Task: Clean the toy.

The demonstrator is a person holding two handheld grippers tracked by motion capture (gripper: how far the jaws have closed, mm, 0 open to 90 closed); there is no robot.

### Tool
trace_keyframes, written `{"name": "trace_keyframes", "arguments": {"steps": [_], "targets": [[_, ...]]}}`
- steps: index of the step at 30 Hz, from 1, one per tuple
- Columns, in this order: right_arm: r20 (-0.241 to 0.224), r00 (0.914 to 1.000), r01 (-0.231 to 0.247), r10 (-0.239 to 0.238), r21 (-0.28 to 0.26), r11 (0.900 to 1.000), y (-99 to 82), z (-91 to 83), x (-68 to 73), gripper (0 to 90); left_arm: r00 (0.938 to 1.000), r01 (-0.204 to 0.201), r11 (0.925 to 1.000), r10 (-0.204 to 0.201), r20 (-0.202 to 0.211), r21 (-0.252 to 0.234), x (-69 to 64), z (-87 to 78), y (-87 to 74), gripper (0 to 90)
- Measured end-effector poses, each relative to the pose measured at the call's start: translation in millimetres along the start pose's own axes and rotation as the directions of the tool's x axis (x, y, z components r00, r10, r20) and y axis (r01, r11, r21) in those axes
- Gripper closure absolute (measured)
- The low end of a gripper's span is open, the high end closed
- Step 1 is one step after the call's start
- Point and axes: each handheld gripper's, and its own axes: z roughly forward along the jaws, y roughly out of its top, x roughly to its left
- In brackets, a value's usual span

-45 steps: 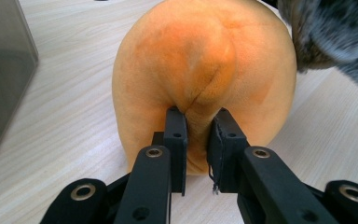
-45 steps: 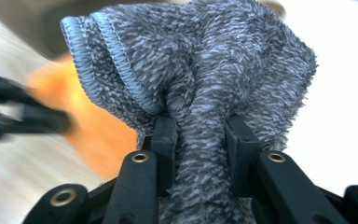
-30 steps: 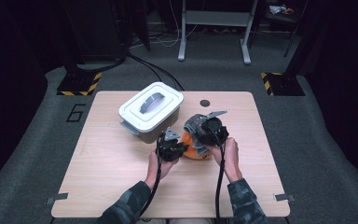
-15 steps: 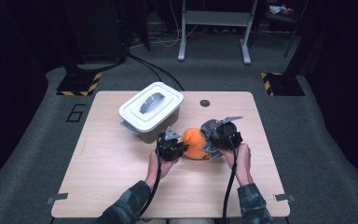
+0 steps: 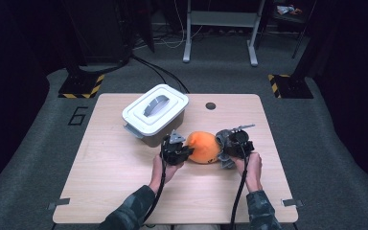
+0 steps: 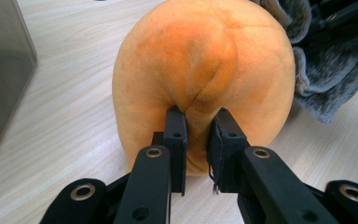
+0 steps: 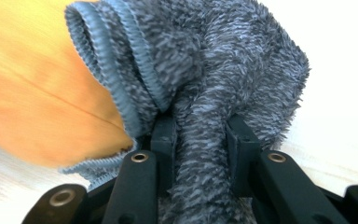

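My left claw (image 5: 186, 152) is clamped on a fold of the orange plush (image 5: 203, 146); in the left gripper view both pads pinch a ridge of orange fabric (image 6: 200, 84) at its lower middle. My right claw (image 5: 224, 146) is clamped on the grey fuzzy cloth (image 7: 223, 88), a bunched strip of it running between the pads, with its ribbed hem curling over the orange surface beside it. The orange plush rests on the tabletop (image 5: 105, 167) near the middle, between my two hands, with the grey cloth at its right side. The white lidded box (image 5: 155, 113) stands just behind and to the left of my left claw
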Motion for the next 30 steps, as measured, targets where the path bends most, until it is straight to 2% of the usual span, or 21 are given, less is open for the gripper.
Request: {"name": "trace_keyframes", "arguments": {"steps": [6,9,13,15,17,20,22,24,26,28,30], "targets": [[-0.007,0.9993,-0.036,0.036,0.077,0.9964,-10.1,26.1,-9.2,68.9,1.0,0.003,1.0,-0.003,0.002,0.001,0.8,0.0,0.0,78.3],[-0.015,0.9991,-0.038,0.039,0.096,0.9947,-12.6,36.0,-10.8,68.9,0.9999,0.012,0.9999,-0.012,0.001,-0.004,0.8,0.0,-0.3,78.2],[0.009,0.9995,-0.031,0.03,0.087,0.9957,-9.0,25.8,-10.5,69.1,0.9999,0.012,0.9999,-0.012,-0.003,0.001,1.2,-1.0,-0.3,78.0],[0.033,0.9993,-0.016,0.014,0.053,0.9984,-6.5,13.6,-10.7,69.1,0.9999,0.014,0.9999,-0.014,-0.002,0.0,1.8,-1.0,-0.4,77.9],[0.032,0.9995,-0.009,0.009,0.007,0.9999,-3.0,-3.1,-8.0,69.1,0.9999,0.013,0.9999,-0.013,-0.003,-0.001,1.9,-0.8,-0.4,77.9],[0.029,0.999,0.037,-0.035,-0.077,0.9964,4.7,-28.4,4.5,69.2,0.9999,0.015,0.9999,-0.015,-0.005,-0.003,1.8,-0.7,-0.4,77.7],[0.019,0.9976,0.068,-0.067,-0.103,0.9923,10.3,-40.1,17.1,69.1,0.9999,0.014,0.9999,-0.014,-0.006,-0.003,1.7,-0.8,-0.2,77.5],[-0.007,0.9951,0.097,-0.099,-0.102,0.99,14.8,-41.7,27.2,69.2,0.9999,0.015,0.9999,-0.015,-0.005,-0.004,1.5,-0.8,-0.2,77.2],[-0.002,0.9929,0.118,-0.119,-0.073,0.9903,16.9,-33.2,33.2,69.3,0.9999,0.015,0.9999,-0.015,-0.003,-0.006,1.9,-0.6,-0.4,76.1],[-0.004,0.9941,0.108,-0.108,-0.055,0.9926,16.9,-22.8,32.2,69.3,0.9999,0.016,0.9999,-0.016,0.002,-0.003,3.0,-1.7,-0.4,73.2],[-0.016,0.9956,0.091,-0.092,-0.065,0.9937,17.7,-20.1,28.4,69.3,0.9999,0.012,0.9999,-0.012,0.0,-0.006,2.9,-2.7,-0.3,68.3]]}}
